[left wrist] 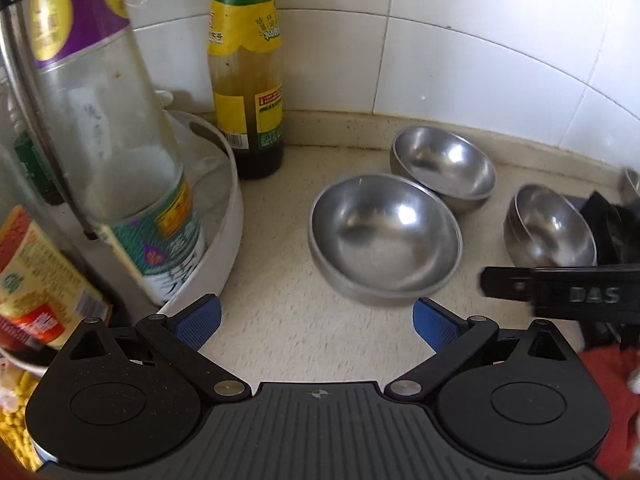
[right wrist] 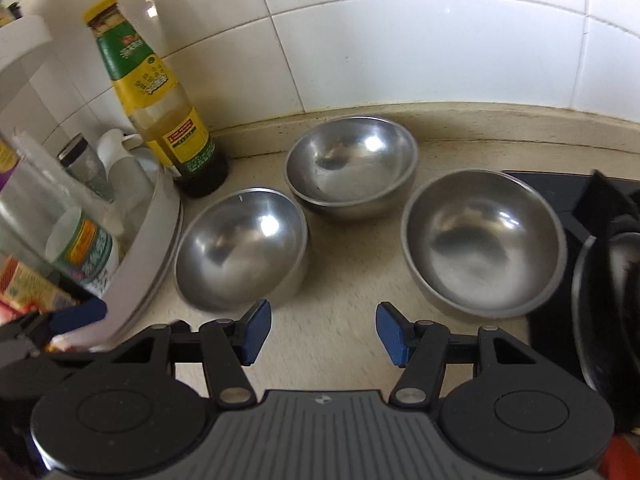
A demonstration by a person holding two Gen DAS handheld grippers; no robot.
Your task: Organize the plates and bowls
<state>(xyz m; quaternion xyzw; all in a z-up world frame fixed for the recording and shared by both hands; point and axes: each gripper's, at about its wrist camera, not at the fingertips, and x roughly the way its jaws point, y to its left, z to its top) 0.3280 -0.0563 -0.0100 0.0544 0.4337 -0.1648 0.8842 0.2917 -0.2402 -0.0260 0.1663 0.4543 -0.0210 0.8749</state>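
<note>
Three steel bowls stand on the beige counter. In the left wrist view the near bowl (left wrist: 384, 240) is just ahead of my open, empty left gripper (left wrist: 316, 324), the far bowl (left wrist: 444, 166) touches it behind, and the right bowl (left wrist: 550, 228) stands apart. In the right wrist view the left bowl (right wrist: 240, 248), the far bowl (right wrist: 352, 164) and the right bowl (right wrist: 484, 240) lie ahead of my open, empty right gripper (right wrist: 322, 334). The right gripper's body also shows in the left wrist view (left wrist: 568, 294).
A white turntable rack (left wrist: 224, 216) with bottles stands at the left, also in the right wrist view (right wrist: 156, 240). A green-capped sauce bottle (left wrist: 248, 80) stands by the tiled wall. A black stove (right wrist: 560, 196) with a dark pan (right wrist: 600, 304) is at the right.
</note>
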